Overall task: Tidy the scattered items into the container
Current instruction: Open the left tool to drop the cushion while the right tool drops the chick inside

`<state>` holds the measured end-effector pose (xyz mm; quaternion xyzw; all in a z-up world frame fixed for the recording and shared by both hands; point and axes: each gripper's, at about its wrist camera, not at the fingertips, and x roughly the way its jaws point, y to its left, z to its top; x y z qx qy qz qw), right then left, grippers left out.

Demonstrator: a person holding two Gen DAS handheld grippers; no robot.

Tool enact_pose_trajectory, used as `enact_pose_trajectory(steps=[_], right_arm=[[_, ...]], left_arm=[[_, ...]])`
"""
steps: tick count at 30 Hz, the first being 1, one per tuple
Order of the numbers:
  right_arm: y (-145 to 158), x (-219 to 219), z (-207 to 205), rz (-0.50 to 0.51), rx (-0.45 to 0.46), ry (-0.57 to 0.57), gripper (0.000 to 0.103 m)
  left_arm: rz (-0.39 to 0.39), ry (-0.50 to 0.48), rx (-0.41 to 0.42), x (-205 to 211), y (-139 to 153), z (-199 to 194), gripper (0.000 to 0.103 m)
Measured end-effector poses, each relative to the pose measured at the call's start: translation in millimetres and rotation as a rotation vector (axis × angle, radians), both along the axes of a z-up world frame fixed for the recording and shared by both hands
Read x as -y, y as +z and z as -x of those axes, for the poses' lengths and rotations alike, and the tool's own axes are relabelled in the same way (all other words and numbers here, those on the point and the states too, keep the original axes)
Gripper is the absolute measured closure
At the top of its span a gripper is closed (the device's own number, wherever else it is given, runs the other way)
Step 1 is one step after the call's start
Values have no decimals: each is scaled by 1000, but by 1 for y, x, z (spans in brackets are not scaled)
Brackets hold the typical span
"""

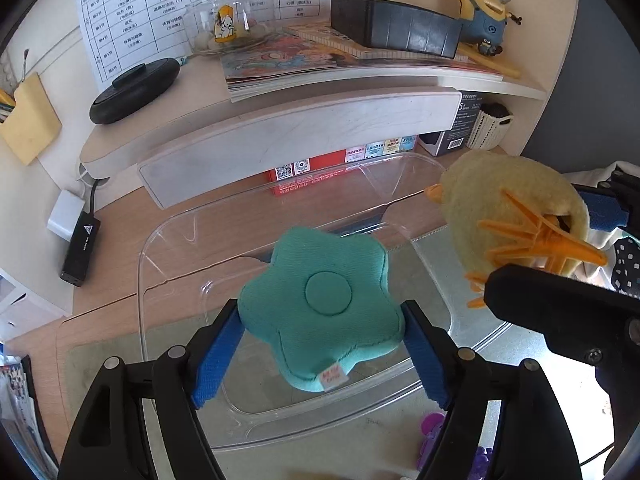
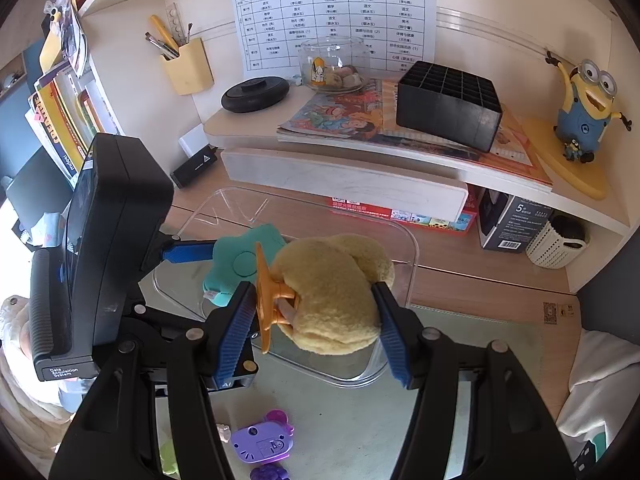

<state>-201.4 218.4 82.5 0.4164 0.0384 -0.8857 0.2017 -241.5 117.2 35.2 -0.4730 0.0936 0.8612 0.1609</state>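
My left gripper (image 1: 322,344) is shut on a teal star-shaped plush (image 1: 320,308) and holds it above the clear plastic container (image 1: 168,232). My right gripper (image 2: 316,320) is shut on a yellow plush hair clip (image 2: 332,292) with an orange claw (image 2: 264,292), also over the container (image 2: 412,256). The teal plush (image 2: 236,256) shows behind the clip in the right wrist view, and the yellow clip (image 1: 508,216) shows at the right in the left wrist view. A purple toy (image 2: 260,444) lies on the mat in front of the container.
A white shelf riser (image 1: 280,132) stands just behind the container, holding books (image 1: 340,60), a black grid box (image 2: 448,108), a glass jar (image 2: 332,64) and a Minion figure (image 2: 584,108). A black adapter (image 1: 80,248) lies at the left. A small purple piece (image 2: 270,472) lies near the purple toy.
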Motion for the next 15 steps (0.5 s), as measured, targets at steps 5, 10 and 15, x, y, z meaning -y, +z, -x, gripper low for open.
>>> enact_pose_trajectory(steps=[5,10,15], right_arm=[[-1,-1,1,5,6,6,47],[-2,0,3,5,6,8,47],[-5,8,6,5,15,20,46]], left_arm=[[-24,14,12,4,0,4,27],[0,41,-6,19,3,2,27],[35,108,-51,46,8,-5,27]])
